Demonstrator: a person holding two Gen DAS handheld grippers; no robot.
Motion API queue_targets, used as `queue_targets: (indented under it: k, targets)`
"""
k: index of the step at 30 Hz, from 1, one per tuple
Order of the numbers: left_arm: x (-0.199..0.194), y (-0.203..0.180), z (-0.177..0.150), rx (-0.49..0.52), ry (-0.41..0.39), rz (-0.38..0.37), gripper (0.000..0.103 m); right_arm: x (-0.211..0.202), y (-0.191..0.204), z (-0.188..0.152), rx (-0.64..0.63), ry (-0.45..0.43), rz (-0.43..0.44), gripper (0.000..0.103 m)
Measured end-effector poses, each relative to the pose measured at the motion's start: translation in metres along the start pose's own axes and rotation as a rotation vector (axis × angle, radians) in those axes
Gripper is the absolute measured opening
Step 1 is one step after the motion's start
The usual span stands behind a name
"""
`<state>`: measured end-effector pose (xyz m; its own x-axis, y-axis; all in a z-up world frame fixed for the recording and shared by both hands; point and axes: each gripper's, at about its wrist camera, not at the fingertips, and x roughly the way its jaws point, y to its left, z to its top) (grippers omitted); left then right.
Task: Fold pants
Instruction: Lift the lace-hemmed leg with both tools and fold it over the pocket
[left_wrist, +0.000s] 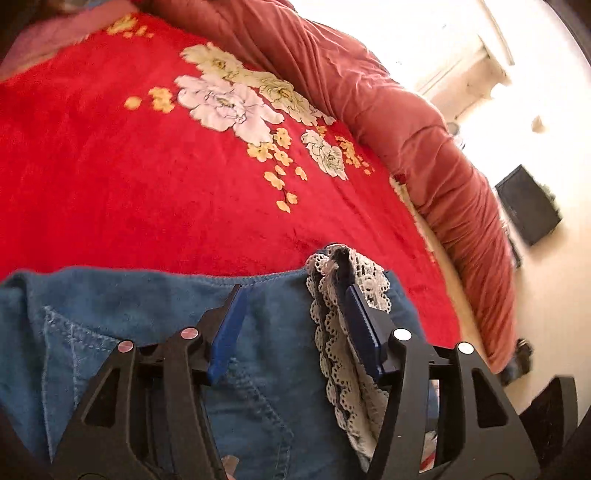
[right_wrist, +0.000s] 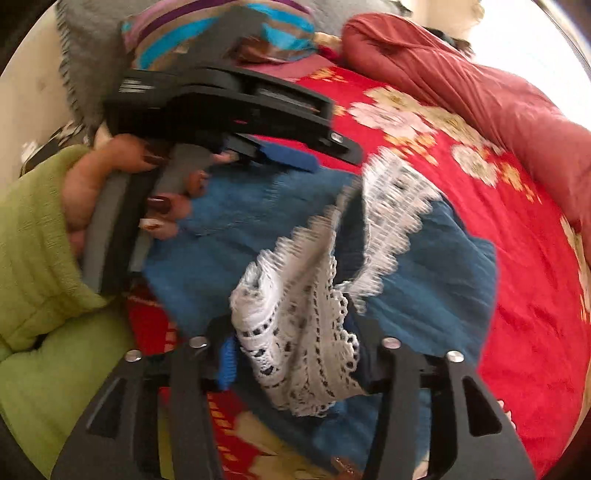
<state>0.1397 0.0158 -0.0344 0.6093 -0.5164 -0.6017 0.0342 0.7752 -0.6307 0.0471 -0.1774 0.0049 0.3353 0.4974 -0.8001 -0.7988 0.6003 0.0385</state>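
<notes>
Blue denim pants (left_wrist: 155, 332) with white lace trim (left_wrist: 332, 332) lie on a red flowered blanket (left_wrist: 129, 166). My left gripper (left_wrist: 295, 291) is open above the denim; its right finger rests against the lace edge. In the right wrist view the pants (right_wrist: 436, 280) lie bunched, and a wad of lace (right_wrist: 295, 343) fills the space between the jaws of my right gripper (right_wrist: 295, 354), which are wide apart. The frame is blurred, so I cannot tell if they pinch it. The left gripper (right_wrist: 306, 155) shows there too, held by a hand over the denim.
A rolled dusty-red quilt (left_wrist: 424, 140) runs along the bed's far and right side. Beyond it is pale floor with a black box (left_wrist: 528, 203). Pillows and a striped cloth (right_wrist: 221, 29) sit at the head. A green sleeve (right_wrist: 33, 251) is at left.
</notes>
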Motion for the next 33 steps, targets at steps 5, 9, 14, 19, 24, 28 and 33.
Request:
queue_targets:
  k: [5, 9, 14, 19, 24, 28, 33]
  targets:
    - [-0.007, 0.005, 0.000, -0.030, -0.019, -0.063, 0.050, -0.030, 0.021, 0.002, -0.052, -0.055, 0.130, 0.053]
    - [-0.008, 0.003, -0.002, -0.049, -0.009, -0.086, 0.052, -0.051, 0.012, -0.002, -0.049, -0.087, 0.091, 0.056]
    - [0.012, -0.007, 0.001, -0.061, 0.070, -0.104, 0.055, -0.044, -0.040, -0.014, 0.108, -0.073, -0.007, 0.056]
    - [0.044, -0.011, 0.013, -0.080, 0.132, -0.061, 0.057, -0.026, -0.071, -0.028, 0.208, -0.037, -0.035, 0.056]
    - [0.066, -0.028, 0.013, -0.046, 0.153, -0.033, 0.017, -0.020, -0.075, -0.039, 0.231, -0.034, -0.023, 0.056]
    - [0.046, -0.044, 0.009, 0.013, 0.085, -0.030, 0.010, -0.016, -0.075, -0.038, 0.231, -0.027, -0.019, 0.056]
    - [0.021, -0.049, 0.007, 0.113, 0.023, 0.093, 0.014, -0.010, -0.069, -0.039, 0.208, -0.027, 0.001, 0.059]
